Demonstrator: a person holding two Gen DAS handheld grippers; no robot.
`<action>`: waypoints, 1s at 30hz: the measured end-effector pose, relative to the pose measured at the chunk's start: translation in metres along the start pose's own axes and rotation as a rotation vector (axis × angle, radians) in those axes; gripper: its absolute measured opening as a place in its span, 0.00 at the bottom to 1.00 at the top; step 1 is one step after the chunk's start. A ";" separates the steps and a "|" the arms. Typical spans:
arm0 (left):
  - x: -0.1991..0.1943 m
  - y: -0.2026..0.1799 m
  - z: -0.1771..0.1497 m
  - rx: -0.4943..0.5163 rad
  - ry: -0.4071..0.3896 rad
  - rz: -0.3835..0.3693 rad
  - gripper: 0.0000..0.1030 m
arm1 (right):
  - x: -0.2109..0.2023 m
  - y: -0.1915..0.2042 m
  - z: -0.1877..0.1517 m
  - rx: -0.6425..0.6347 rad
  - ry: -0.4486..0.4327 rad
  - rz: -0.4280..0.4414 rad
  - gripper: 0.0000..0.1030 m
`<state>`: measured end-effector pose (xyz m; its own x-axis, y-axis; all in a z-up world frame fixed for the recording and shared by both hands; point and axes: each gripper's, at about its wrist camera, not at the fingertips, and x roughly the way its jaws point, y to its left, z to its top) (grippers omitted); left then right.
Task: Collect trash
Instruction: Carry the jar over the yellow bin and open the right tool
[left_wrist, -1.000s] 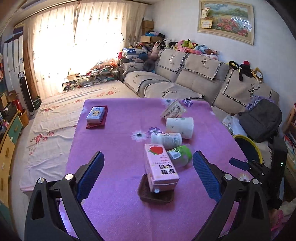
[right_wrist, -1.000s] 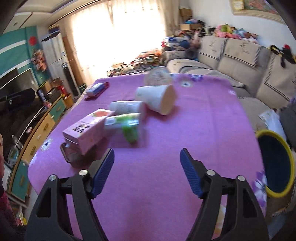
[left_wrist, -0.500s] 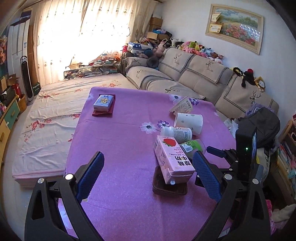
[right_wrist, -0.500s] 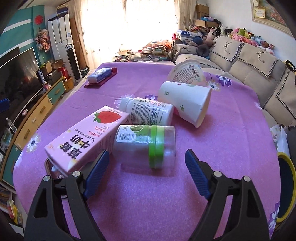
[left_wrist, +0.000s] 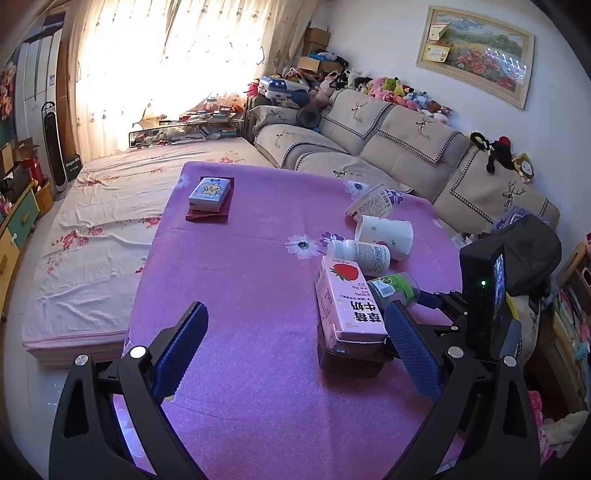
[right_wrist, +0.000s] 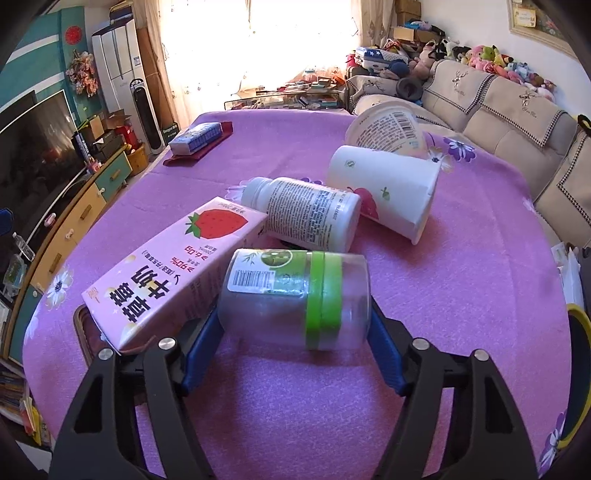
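1. The tabletop (right_wrist: 461, 295) is the biggest thing in front of me, covered in a purple cloth with a fine nap and printed flowers. The trash lies in a cluster toward its right-hand side.
2. The pink strawberry milk carton (right_wrist: 173, 273) is a long cardboard box, propped at a tilt on a low dark tray (left_wrist: 351, 360). It touches the jar's side.
3. Two paper cups lie tipped over farther back: a plain white one (right_wrist: 388, 192) and, behind it, a printed noodle-type tub (right_wrist: 388, 127).
4. A white plastic bottle (right_wrist: 310, 212) with a printed label lies between the carton and the white cup.
5. The clear plastic jar (right_wrist: 295, 299) with a green band lies on its side, and I judge the first pick to be in hand here. My right hand-held gripper (right_wrist: 295, 354) has just been closing, its blue ribbed pads standing at either end of the jar (I can't tell whether they press yet). Next I would finish the squeeze gently, since the smooth wall may slip or roll, then lift clear of the carton.
6. My left hand-held gripper (left_wrist: 295, 354) hangs wide and empty over bare cloth, near the carton.
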<state>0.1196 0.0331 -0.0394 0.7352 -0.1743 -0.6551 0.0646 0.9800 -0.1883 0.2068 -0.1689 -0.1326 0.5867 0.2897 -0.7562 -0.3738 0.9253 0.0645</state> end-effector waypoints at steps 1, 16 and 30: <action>0.000 0.000 0.000 0.001 0.000 0.000 0.92 | -0.002 -0.001 -0.001 0.007 0.001 0.005 0.67; 0.006 -0.017 -0.005 0.034 0.019 -0.010 0.92 | -0.089 -0.068 -0.032 0.147 -0.106 -0.061 0.67; 0.018 -0.047 -0.003 0.075 0.044 -0.014 0.92 | -0.110 -0.300 -0.104 0.504 0.007 -0.496 0.67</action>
<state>0.1276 -0.0165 -0.0441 0.7036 -0.1908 -0.6845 0.1264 0.9815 -0.1437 0.1796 -0.5041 -0.1371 0.5963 -0.1957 -0.7785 0.3160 0.9487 0.0035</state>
